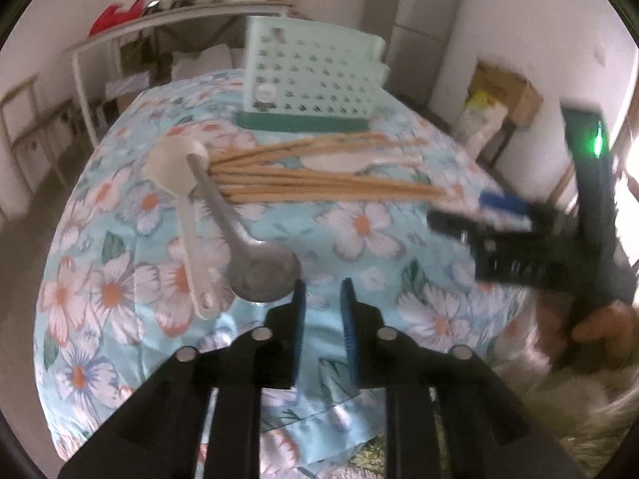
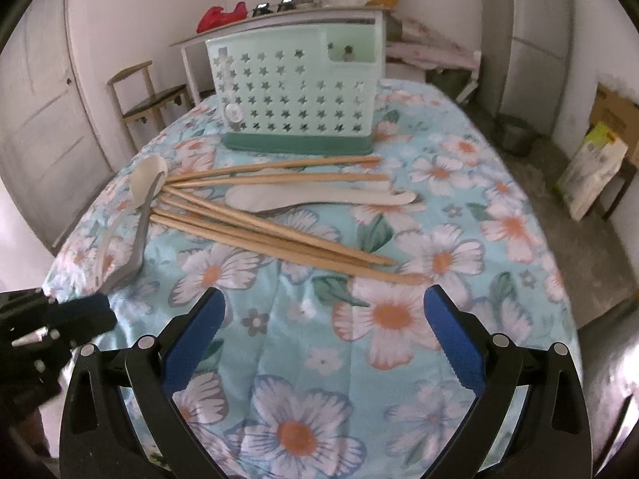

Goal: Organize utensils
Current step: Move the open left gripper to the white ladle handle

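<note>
the table [image 2: 471, 215] is round and covered with a light blue cloth printed with white and orange flowers. behind it stands a white shelf [image 2: 279, 24] loaded with a red bag and other clutter, a wooden chair [image 2: 147, 95] to the left of it, a grey door on the left wall, a tall pale cabinet [image 2: 539, 36] on the right and cardboard boxes [image 2: 607, 135] on the concrete floor.

at the far side of the table stands a mint green utensil holder [image 2: 297, 97] with star-shaped holes and a darker green base. just in front of it a bundle of wooden chopsticks [image 2: 275, 223] fans out across the cloth. a white spoon [image 2: 319, 199] lies among them, lengthwise. at the left end of the chopsticks a second white spoon [image 1: 179, 183] and a metal spoon [image 1: 255, 263] lie crossed, the metal handle resting over the white bowl.

the left gripper [image 1: 322, 303] hangs low over the near edge of the cloth, its blue-padded fingers [image 1: 299, 319] narrowly apart with nothing between them; the metal spoon's bowl lies just beside the left finger. the right gripper [image 2: 323, 319] hovers above the cloth near the chopstick tips, fingers [image 2: 451, 331] spread wide and holding nothing.
</note>
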